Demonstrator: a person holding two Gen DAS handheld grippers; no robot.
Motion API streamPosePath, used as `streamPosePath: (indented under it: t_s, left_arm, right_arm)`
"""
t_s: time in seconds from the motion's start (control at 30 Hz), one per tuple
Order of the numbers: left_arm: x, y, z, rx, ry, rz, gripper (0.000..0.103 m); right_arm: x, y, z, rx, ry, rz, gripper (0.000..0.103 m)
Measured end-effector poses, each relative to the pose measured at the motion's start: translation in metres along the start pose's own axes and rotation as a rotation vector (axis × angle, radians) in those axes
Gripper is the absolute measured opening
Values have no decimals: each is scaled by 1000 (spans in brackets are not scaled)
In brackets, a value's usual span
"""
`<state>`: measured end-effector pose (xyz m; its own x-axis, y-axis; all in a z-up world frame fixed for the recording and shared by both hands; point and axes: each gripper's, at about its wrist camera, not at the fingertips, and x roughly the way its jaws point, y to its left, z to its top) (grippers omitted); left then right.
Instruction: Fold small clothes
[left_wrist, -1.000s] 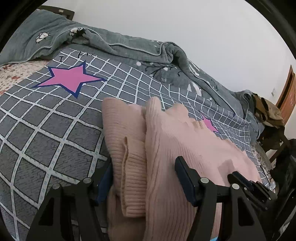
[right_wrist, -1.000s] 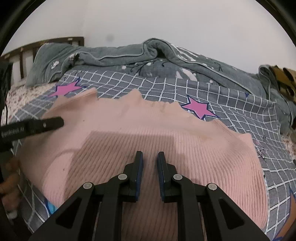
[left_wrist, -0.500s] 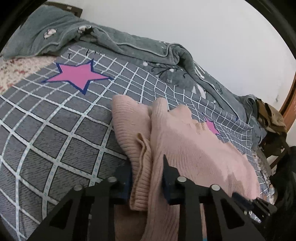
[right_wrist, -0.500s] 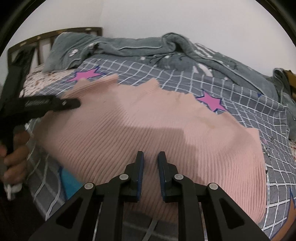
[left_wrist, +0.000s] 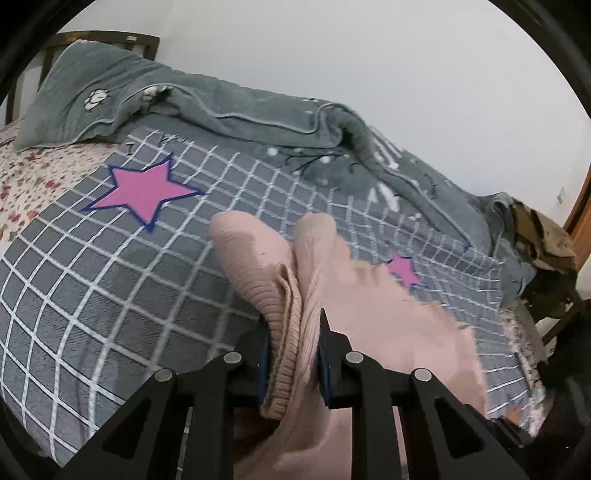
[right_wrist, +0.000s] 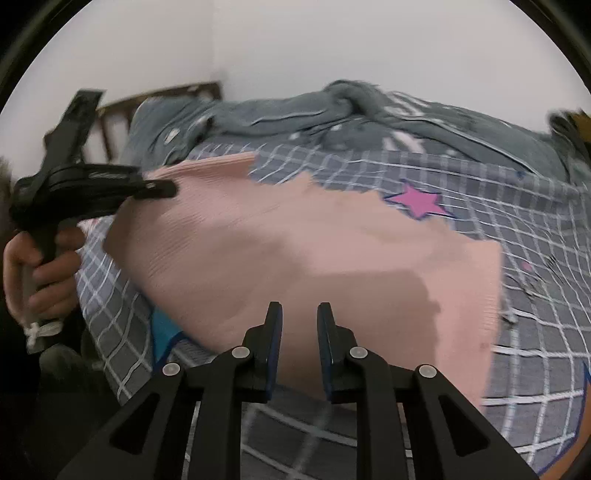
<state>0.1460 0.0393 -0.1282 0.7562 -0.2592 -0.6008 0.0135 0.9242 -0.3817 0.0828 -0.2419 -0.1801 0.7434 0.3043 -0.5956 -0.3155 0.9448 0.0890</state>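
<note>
I have the left gripper (left_wrist: 291, 350) clamped on the bunched ribbed hem of the pink knit sweater (left_wrist: 369, 306), its jaws having just closed on that thick roll at the lower centre of the left wrist view. The right gripper (right_wrist: 299, 332) seems pinched on the sweater's near edge, though a gap shows between its pads. The soft sweater sags across the plush checked blanket (left_wrist: 92, 295). I judge a fold is starting: next, carry both edges over evenly.

No text can be read. Pale lettering on the side of the left gripper (right_wrist: 157, 188), at the left of the right wrist view, is blurred beyond reading.
</note>
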Motion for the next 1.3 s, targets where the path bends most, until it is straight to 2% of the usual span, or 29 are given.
streamPosePath:
  t_s: [0.27,0.47,0.63,0.73,0.8,0.9,1.03,1.17,1.3]
  left_arm:
    - [-13,-77,11,54,10,-39,19]
    - [-4,-143,1,108,51,-103,19]
    - [21,-201,-38,198,116,-142,19]
    - [46,-229,-75,279,173,-100,19]
    - [57,-241,-92,331,195,-71,24]
    - [56,-248,-94,359,206,-129,30]
    - [39,-243,-78,362,174,-179,32]
    - [26,-213,-58,319,117,-148,33]
    - [23,-168,-42,254,88,-89,34]
  right_arm:
    - [-38,-62,1,168,-67,-89,19]
    - [-67,-109,-9,277,-123,-154,19]
    - [-82,-136,-19,331,-138,-162,19]
    - [-84,-146,-25,344,-133,-170,19]
    - [-86,-152,-28,357,-131,-171,19]
    - [-90,-159,-32,380,-131,-170,19]
    - [-91,-157,-31,392,-141,-151,19]
    - [-88,-148,-23,398,-153,-100,23]
    - [-90,-132,-13,405,-211,31,39]
